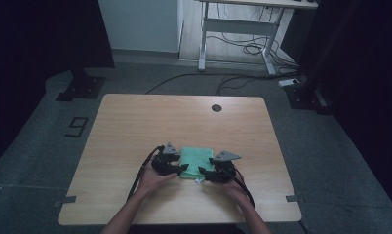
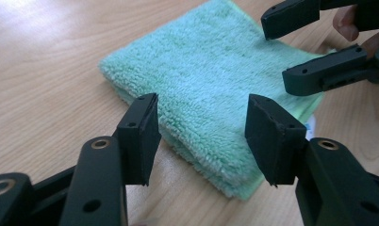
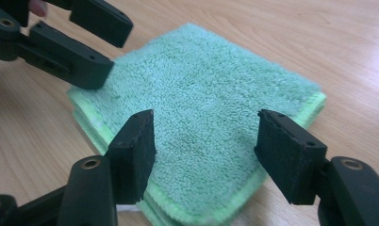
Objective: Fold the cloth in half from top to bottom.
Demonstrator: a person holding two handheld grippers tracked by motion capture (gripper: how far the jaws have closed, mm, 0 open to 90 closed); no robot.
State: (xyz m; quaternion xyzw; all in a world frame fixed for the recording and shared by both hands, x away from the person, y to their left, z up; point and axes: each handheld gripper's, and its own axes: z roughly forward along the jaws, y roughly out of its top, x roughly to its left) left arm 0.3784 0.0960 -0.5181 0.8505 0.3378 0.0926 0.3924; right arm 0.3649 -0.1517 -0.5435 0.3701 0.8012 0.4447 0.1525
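Note:
A folded green terry towel (image 1: 196,161) lies flat on the wooden table (image 1: 135,122), near its front middle. My left gripper (image 1: 183,168) sits at the towel's left front corner, jaws open around nothing, the towel (image 2: 211,89) just beyond them. My right gripper (image 1: 202,171) sits at the right front corner, also open, its jaws straddling the towel's (image 3: 201,99) near edge from above. In the left gripper view the right gripper (image 2: 291,47) shows at the upper right, open. In the right gripper view the left gripper (image 3: 91,44) shows at the upper left, open. A small white tag pokes out under the towel's front edge.
A round cable hole (image 1: 216,107) sits near the table's far edge. Bare wood lies all around the towel. Beyond the table are a white desk frame (image 1: 238,29), cables on the floor and black stand bases (image 1: 79,87).

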